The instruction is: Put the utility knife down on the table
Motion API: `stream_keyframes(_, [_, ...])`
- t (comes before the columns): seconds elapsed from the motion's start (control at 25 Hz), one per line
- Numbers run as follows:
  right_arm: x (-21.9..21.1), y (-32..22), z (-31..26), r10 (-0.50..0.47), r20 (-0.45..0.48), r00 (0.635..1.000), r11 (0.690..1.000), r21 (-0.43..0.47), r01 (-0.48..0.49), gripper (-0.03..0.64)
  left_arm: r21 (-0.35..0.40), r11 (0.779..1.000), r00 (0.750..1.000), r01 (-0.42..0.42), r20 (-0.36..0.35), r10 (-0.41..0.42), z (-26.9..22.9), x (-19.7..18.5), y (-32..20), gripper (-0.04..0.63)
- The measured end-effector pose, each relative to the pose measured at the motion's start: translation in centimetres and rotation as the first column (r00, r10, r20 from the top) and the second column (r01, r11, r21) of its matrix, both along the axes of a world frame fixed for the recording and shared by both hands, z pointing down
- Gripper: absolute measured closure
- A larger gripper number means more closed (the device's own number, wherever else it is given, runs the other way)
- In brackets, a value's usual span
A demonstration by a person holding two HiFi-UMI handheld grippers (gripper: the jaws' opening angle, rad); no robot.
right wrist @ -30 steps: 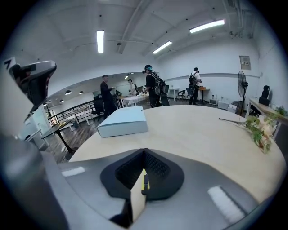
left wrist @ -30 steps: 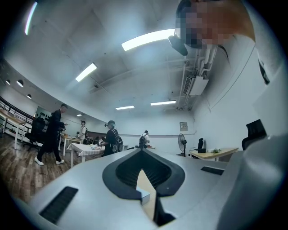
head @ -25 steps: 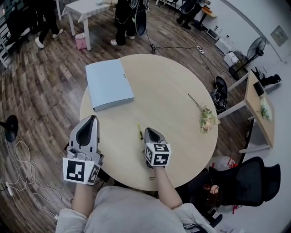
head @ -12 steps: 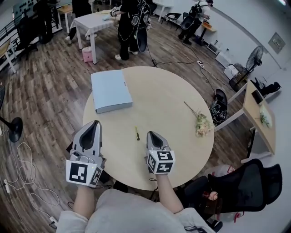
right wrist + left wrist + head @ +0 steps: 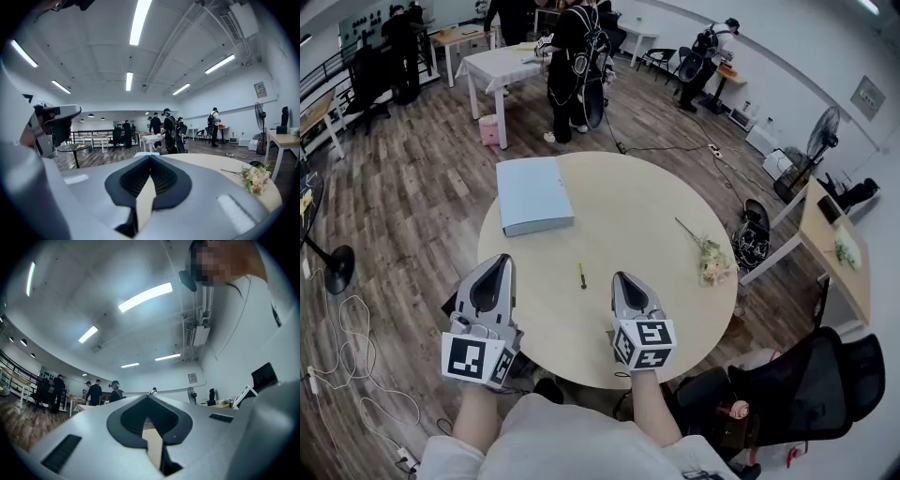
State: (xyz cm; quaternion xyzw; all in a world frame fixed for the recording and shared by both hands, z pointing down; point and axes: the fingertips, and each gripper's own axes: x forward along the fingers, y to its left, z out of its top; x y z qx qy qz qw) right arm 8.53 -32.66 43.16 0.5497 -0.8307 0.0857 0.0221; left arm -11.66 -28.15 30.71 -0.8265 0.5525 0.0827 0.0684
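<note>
The utility knife (image 5: 581,275), small and thin with a yellow-green body, lies flat on the round wooden table (image 5: 637,206), between my two grippers and touched by neither. My left gripper (image 5: 499,262) hovers over the table's near left edge, jaws shut and empty. My right gripper (image 5: 624,277) sits a little to the right of the knife, also shut with nothing in it. In the left gripper view, the left gripper (image 5: 149,397) has its jaw tips together and points up at the room. In the right gripper view, the right gripper (image 5: 150,157) shows its jaw tips meeting, empty, over the tabletop.
A light blue folder (image 5: 532,194) lies on the table's far left. A sprig of flowers (image 5: 710,258) lies at its right edge, and the flowers (image 5: 255,178) also show in the right gripper view. A black office chair (image 5: 811,375) stands near right. People (image 5: 577,56) stand by tables beyond.
My right gripper has drawn back to the right, away from the knife, which stays lying on the table. The head view has tipped up, showing more of the room.
</note>
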Motion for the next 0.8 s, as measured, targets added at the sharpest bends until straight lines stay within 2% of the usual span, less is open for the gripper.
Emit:
stream_keyframes(0.44, [2.3, 4.5, -5.5, 0.016, 0.008, 1.000, 0.991, 0.135, -0.017, 0.606, 0.049, 0.999, 1.000, 0.011, 0.003, -0.012, -1.9, 1.3, 4.3, 0.588])
stream_keyframes(0.8, [3.9, 8.0, -8.5, 0.024, 0.019, 1.000, 0.977, 0.213, -0.028, 0.606, 0.079, 0.997, 1.000, 0.014, 0.004, -0.015, -2.9, 2.3, 7.0, 0.588])
